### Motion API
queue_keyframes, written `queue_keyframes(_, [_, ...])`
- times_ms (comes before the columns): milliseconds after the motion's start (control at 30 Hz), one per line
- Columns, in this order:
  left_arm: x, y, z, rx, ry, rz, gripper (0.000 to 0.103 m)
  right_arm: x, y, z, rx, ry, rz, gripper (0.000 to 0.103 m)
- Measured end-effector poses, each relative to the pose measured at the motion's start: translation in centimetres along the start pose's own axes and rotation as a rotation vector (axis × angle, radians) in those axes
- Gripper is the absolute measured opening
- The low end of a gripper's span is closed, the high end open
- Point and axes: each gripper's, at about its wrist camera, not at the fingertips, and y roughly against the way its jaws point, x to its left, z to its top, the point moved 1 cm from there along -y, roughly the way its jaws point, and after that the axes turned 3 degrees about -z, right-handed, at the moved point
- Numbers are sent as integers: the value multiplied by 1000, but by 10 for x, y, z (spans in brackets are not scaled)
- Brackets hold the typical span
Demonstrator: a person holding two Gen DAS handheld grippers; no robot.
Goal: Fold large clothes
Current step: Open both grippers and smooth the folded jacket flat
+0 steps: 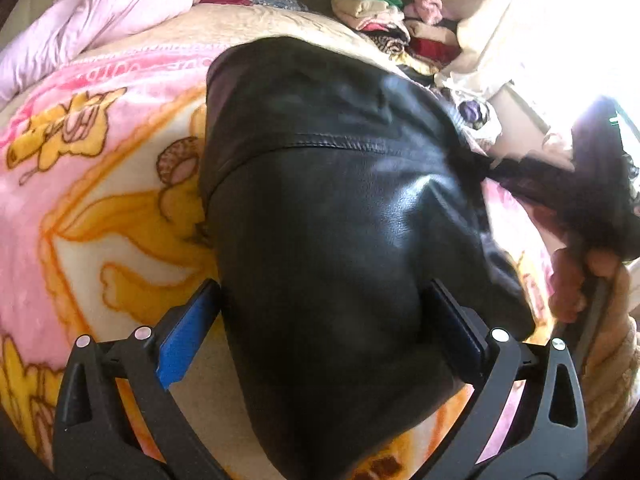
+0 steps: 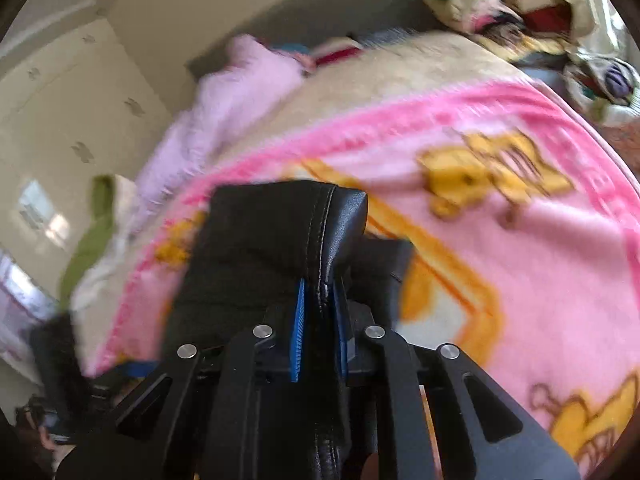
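A black leather jacket [image 1: 328, 208] lies bunched on a pink cartoon blanket [image 1: 80, 184] on the bed. My left gripper [image 1: 320, 320] stands with its jaws wide apart, and a thick fold of the jacket fills the gap and touches both pads. To the right, a dark part of the jacket stretches toward a person's hand [image 1: 572, 280]. In the right wrist view my right gripper [image 2: 320, 308] is shut on a stitched seam of the jacket [image 2: 280, 232], which stands up in a raised fold above the blanket [image 2: 520, 248].
A pale pink quilted garment [image 1: 112, 12] lies at the bed's far left. Stacked folded clothes [image 1: 384, 12] sit at the far right by a bright window. A green and white cloth [image 2: 92, 240] hangs at the bed's left edge, and cream wardrobe doors [image 2: 60, 120] stand beyond it.
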Motion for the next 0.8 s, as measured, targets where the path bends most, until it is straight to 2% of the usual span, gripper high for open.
queue_keyframes(67, [-4,-4,-4,3,-21,23,95,-2,-5,-11,3,14,-34,22])
queue_keyframes(133, [-7,-5,-5,0,-37,49,95,2,1,-16,6,17,-44,34])
queue_keyframes(167, [-6,-5,-6,0,-34,53,95,4,7,-20,5,18,-40,36])
queue_keyframes(233, [-4,-3,-6,-2,-21,46,95,5,18,-26,-19,29,-48,52])
queue_keyframes(300, [-3,-1,-6,-4,-17,45,95,7,34,-35,-51,35,-56,58])
queue_keyframes(400, [-6,4,-9,-9,-28,56,95,11,54,-52,-66,49,-26,58])
queue_keyframes(533, [-12,12,-16,-16,-53,69,95,13,63,-75,-43,45,-25,58])
queue_keyframes(633, [-15,19,-23,-24,-57,69,94,10,60,-91,-11,34,-64,58])
queue_keyframes(800, [-16,37,-33,-52,-53,61,94,7,58,-106,-6,21,-119,58])
